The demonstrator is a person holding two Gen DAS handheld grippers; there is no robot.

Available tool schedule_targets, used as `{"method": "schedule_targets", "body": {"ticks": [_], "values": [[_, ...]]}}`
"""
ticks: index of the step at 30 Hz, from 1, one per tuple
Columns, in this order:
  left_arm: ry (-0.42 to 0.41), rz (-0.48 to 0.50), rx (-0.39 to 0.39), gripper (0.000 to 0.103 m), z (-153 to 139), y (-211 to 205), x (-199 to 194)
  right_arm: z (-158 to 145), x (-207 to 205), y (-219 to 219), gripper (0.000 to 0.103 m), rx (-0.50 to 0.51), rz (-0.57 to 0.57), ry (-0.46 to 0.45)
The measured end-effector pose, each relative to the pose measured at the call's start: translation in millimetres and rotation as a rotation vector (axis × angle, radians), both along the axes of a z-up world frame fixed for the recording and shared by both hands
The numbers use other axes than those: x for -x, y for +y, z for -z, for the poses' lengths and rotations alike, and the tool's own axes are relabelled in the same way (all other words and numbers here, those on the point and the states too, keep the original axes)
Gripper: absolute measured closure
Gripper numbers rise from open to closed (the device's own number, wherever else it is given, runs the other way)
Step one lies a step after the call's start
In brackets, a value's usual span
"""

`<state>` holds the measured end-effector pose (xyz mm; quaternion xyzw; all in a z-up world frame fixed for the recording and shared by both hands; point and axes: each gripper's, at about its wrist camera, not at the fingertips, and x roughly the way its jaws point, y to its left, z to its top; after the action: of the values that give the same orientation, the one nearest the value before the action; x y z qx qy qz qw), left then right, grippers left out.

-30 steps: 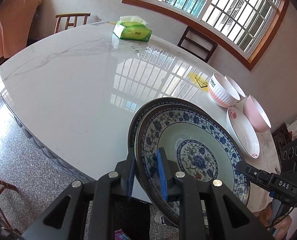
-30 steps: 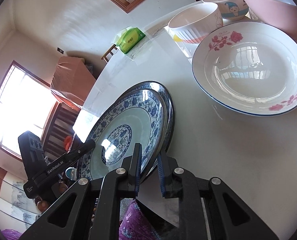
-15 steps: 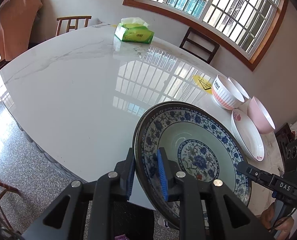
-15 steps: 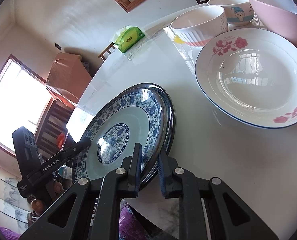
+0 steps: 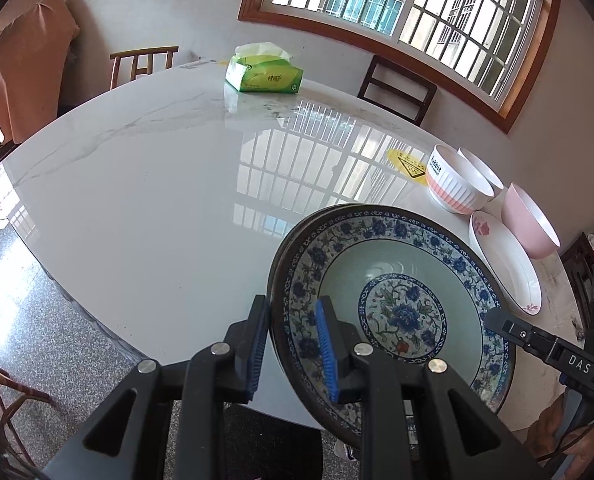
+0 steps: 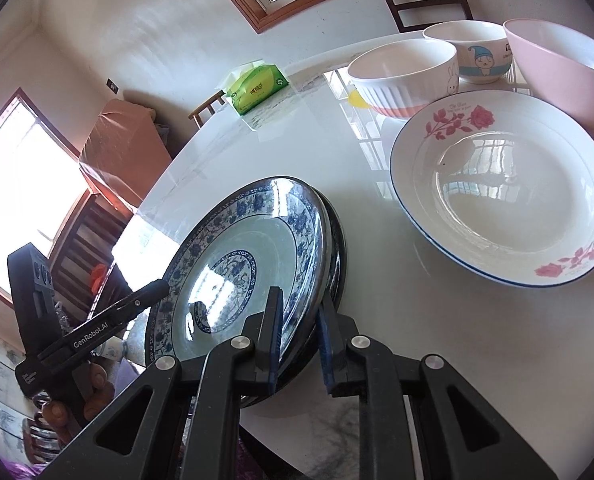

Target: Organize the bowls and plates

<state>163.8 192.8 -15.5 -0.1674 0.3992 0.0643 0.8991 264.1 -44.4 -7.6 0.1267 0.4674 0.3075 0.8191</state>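
The blue-patterned plate [image 5: 397, 300] sits on top of a second, darker-rimmed plate [image 6: 335, 240], the pair lying at the near edge of the marble table [image 5: 157, 184] and overhanging it toward the person. The left gripper [image 5: 293, 344] straddles the near-left rim, its pads bracketing both rims; contact on the outer pad is not clear, so whether it clamps cannot be told. The right gripper [image 6: 299, 340] grasps the opposite rim, jaws nearly closed on the stacked edges.

Ahead and to the right of the right gripper lies the white rose plate [image 6: 501, 192]. Beyond it stand 3 bowls: the ribbed bowl [image 6: 405, 76], the cartoon bowl [image 6: 477, 52] and the pink bowl [image 6: 569, 72]. A green tissue pack [image 5: 263, 70] rests far ahead of the left gripper.

Judgement: the step in hand is seating or carrying the 2-plate stack with both grippers. The next move calls for confirming an even hold on both sides before shifting the stack fully onto the table; the overhang risks tipping if 1 side lets go.
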Motion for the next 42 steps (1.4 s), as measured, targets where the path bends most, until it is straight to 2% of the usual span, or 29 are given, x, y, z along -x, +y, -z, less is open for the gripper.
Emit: {"method": "schedule_targets", "body": {"ticks": [6,13,18,22,24,29,31,37,40,42], "values": [[-0.009,-0.004,-0.010,0.079,-1,-1,0,1,-2,1,0.085,-0.001,0.008,-0.015],[-0.035,0.000,-0.042,0.079,-5,-5,3,-5,4,13,0.085,0.095,0.011,-0.119],[-0.038,0.005,-0.046,0.079,-4,-6,4,-5,12,26,0.073,0.243,0.008,-0.214],[-0.031,0.004,-0.044,0.079,-3,-5,3,3,12,29,0.072,0.286,0.011,-0.229],[-0.032,0.003,-0.050,0.079,-3,-6,4,2,15,32,0.071,0.308,0.008,-0.266],[-0.042,-0.011,-0.045,0.077,-6,-4,6,-6,25,44,0.055,0.367,-0.004,-0.373],[-0.046,-0.014,-0.054,0.077,-8,-4,7,-11,28,43,0.052,0.356,0.011,-0.405],[-0.064,-0.002,-0.079,0.077,-16,-8,11,-30,30,0,0.052,0.201,0.133,-0.440],[-0.080,-0.007,-0.077,0.077,-19,-10,13,-30,31,-25,0.052,0.197,0.197,-0.436],[-0.081,0.001,-0.081,0.077,-21,-15,13,-27,31,-36,0.056,0.222,0.218,-0.418]]}}
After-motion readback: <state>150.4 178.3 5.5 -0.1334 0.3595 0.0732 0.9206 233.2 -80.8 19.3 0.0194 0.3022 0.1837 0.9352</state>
